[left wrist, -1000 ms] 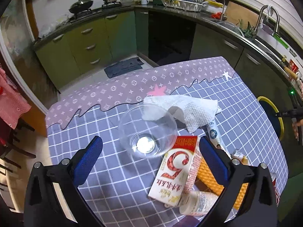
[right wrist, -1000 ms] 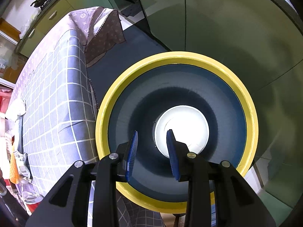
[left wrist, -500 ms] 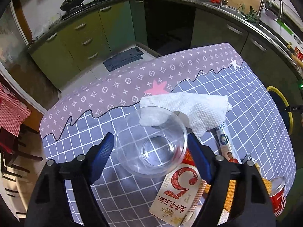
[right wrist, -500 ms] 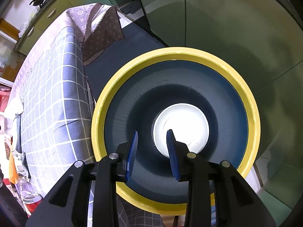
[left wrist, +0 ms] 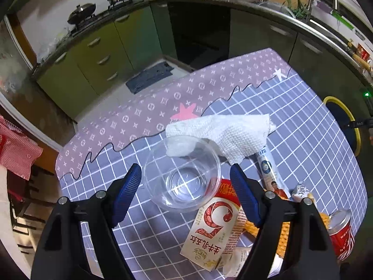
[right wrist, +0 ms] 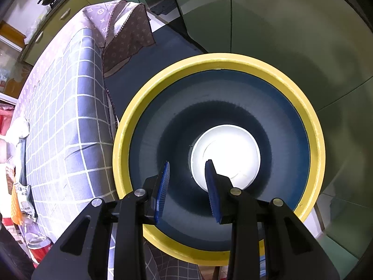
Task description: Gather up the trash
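Left claw (left wrist: 185,177) gapes around the clear bowl (left wrist: 182,174) (pads not touching); right claw (right wrist: 187,177) hangs empty, part-open

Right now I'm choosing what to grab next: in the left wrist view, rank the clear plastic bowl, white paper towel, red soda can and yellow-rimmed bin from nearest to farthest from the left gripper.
1. Clear plastic bowl: between the left gripper's fingers.
2. White paper towel: just beyond the bowl, draped over its far rim.
3. Red soda can: right, at the table's near edge.
4. Yellow-rimmed bin: far right, off the table.
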{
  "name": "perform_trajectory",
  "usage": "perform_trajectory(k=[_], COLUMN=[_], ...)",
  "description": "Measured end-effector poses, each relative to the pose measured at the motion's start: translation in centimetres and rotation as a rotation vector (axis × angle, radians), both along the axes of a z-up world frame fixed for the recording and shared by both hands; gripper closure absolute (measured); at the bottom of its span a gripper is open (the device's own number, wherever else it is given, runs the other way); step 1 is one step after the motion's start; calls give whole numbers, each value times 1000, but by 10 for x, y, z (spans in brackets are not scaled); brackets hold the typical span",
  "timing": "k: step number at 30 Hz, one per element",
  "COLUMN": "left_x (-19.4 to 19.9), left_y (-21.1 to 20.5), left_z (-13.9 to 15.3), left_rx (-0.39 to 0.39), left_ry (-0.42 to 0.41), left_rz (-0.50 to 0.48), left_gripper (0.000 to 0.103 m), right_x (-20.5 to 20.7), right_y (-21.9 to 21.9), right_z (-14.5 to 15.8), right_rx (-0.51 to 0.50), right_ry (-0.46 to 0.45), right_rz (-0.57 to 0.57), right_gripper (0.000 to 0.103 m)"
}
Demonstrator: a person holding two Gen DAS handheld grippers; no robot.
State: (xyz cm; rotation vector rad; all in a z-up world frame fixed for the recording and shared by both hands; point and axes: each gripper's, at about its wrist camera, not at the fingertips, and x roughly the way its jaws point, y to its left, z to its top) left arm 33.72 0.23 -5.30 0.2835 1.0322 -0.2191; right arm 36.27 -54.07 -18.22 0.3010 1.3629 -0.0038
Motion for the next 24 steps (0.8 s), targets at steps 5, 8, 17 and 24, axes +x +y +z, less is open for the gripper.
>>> perform_trajectory(k=[5, 8, 17, 24], left_x=[11, 13, 24, 28], left_y=[2, -3, -2, 6], left_z=[-8, -9, -9, -14], left_rx=[11, 19, -15, -54], left_ry=[31, 30, 51, 114], left_rz=[25, 3, 15, 28], left_gripper=[15, 12, 32, 76], right_x=[2, 2, 4, 2], right_y=[3, 4, -1, 0], right_z=[-1, -2, -8, -10], right_rx=[4, 5, 9, 16], right_ry=[5, 12, 17, 14], right_rz=[12, 15, 12, 17], right_gripper=[71, 71, 71, 71])
